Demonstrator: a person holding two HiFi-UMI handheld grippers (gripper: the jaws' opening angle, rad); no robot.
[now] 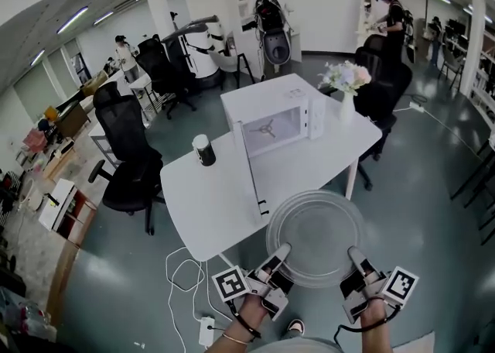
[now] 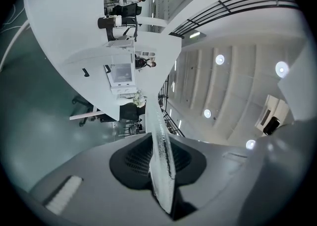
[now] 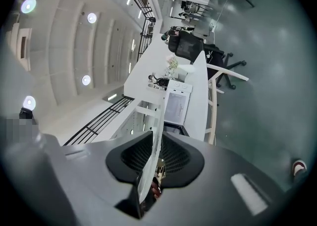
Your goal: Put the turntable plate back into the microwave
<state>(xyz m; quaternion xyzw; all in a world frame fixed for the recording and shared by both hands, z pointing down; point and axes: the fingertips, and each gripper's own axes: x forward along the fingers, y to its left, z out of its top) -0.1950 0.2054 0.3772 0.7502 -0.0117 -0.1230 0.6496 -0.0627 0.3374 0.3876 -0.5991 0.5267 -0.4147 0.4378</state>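
Note:
A round clear glass turntable plate [image 1: 315,235] hangs level in the air just off the near edge of the white table [image 1: 205,200]. My left gripper [image 1: 277,260] is shut on the plate's near left rim and my right gripper [image 1: 357,262] is shut on its near right rim. In each gripper view the plate's edge [image 2: 162,160] [image 3: 150,165] runs between the pads. The white microwave [image 1: 271,111] stands on the table beyond, its door [image 1: 250,169] swung open toward me, the bare rotor hub [image 1: 267,128] showing inside.
A black and white cylinder [image 1: 204,150] stands on the table left of the microwave. A vase of flowers [image 1: 346,84] sits at the table's far right. Black office chairs [image 1: 131,166] stand to the left. Cables and a power strip [image 1: 206,330] lie on the floor by my feet.

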